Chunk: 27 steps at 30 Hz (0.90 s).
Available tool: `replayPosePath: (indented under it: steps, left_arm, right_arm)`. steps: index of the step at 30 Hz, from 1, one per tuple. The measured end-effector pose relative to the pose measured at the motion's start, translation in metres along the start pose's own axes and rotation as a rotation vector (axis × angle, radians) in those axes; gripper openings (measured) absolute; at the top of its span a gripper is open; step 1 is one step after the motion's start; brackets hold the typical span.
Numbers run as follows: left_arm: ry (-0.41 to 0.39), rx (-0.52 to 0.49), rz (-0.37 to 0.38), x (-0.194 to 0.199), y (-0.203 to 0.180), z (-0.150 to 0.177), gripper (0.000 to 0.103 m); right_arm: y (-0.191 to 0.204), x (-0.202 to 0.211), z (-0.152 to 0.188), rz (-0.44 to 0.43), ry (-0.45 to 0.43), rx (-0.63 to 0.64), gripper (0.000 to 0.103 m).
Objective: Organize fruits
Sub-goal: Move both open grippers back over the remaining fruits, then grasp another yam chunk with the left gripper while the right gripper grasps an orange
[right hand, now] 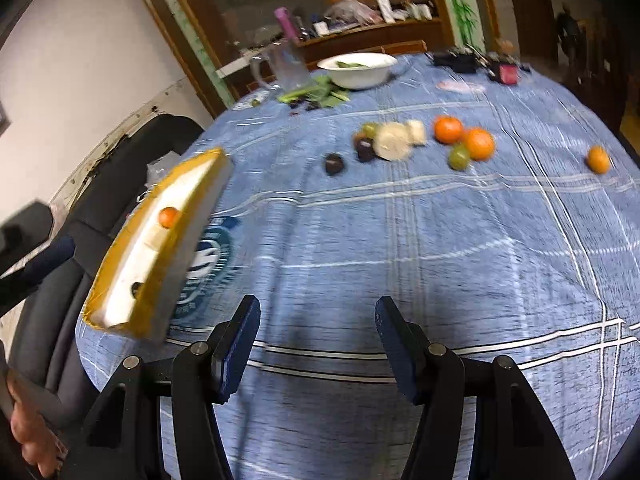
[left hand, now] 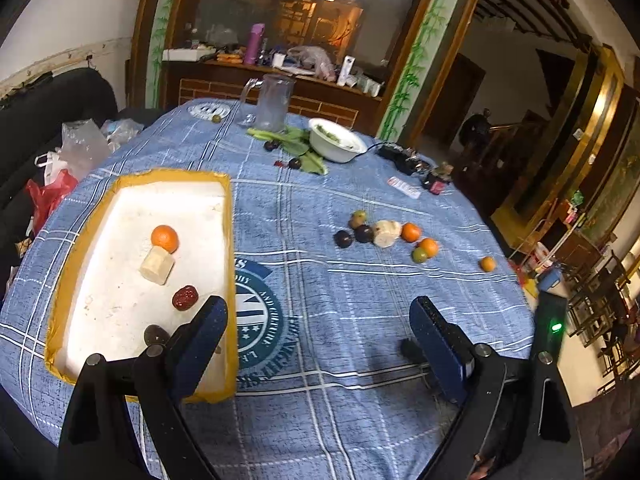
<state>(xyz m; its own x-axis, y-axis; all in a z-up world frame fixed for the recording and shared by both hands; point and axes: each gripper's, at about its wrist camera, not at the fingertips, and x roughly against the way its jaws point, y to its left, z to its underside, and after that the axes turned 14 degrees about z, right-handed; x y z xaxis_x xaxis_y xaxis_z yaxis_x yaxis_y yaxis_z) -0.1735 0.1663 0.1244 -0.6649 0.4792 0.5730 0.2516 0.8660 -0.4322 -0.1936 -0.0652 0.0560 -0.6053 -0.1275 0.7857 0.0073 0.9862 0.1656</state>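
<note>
On my left the foam tray (left hand: 68,276) already holds an orange (left hand: 164,238), a pale chunk (left hand: 157,266), a red date (left hand: 185,298) and a dark fruit. My left hand-held gripper (left hand: 316,320) hangs wide open beside it, gripping nothing. Further right, my right hand-held gripper (right hand: 316,320) is open and empty over the table (right hand: 440,260), so I judge the next move is reaching for the loose fruit cluster (right hand: 404,142).

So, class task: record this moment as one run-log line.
left gripper: open, empty | right gripper: open, empty | yellow-rimmed white foam tray: orange, pale chunk, red date, dark fruit | blue checked tablecloth: loose fruits remain
</note>
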Motion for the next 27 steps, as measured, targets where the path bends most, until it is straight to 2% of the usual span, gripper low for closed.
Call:
replayPosePath:
  steps: [6, 10, 12, 14, 16, 19, 22, 24, 27]
  left_arm:
    - [0.079, 0.02, -0.005, -0.039, 0.004, -0.005, 0.092]
    - [0.099, -0.032, 0.016, -0.066, -0.013, -0.006, 0.092]
    - [0.12, -0.05, 0.021, -0.082, -0.023, -0.007, 0.086]
    - [0.147, -0.066, 0.047, -0.099, -0.033, -0.009, 0.063]
    - [0.174, -0.091, 0.06, -0.113, -0.044, -0.009, 0.054]
    - [0.201, -0.139, 0.053, -0.133, -0.057, -0.01, 0.054]
    - [0.201, -0.169, 0.053, -0.153, -0.062, -0.02, 0.054]
    - [0.209, -0.17, 0.065, -0.167, -0.063, -0.029, 0.054]
    - [0.222, -0.203, 0.063, -0.195, -0.067, -0.041, 0.047]
  right_arm:
    - [-0.073, 0.002, -0.024, 0.063, -0.02, -0.094, 0.064]
    - [-0.125, 0.001, -0.05, 0.14, -0.046, -0.149, 0.064]
    - [-0.139, -0.004, -0.064, 0.156, -0.052, -0.159, 0.064]
    - [-0.145, -0.014, -0.08, 0.149, -0.051, -0.173, 0.064]
    - [-0.144, -0.028, -0.1, 0.127, -0.058, -0.173, 0.063]
    - [-0.135, -0.05, -0.121, 0.109, -0.057, -0.162, 0.061]
    - [-0.121, -0.075, -0.132, 0.132, -0.038, -0.117, 0.047]
    - [-0.114, -0.09, -0.134, 0.153, -0.021, -0.081, 0.046]
    - [-0.114, -0.099, -0.132, 0.154, -0.017, -0.067, 0.045]
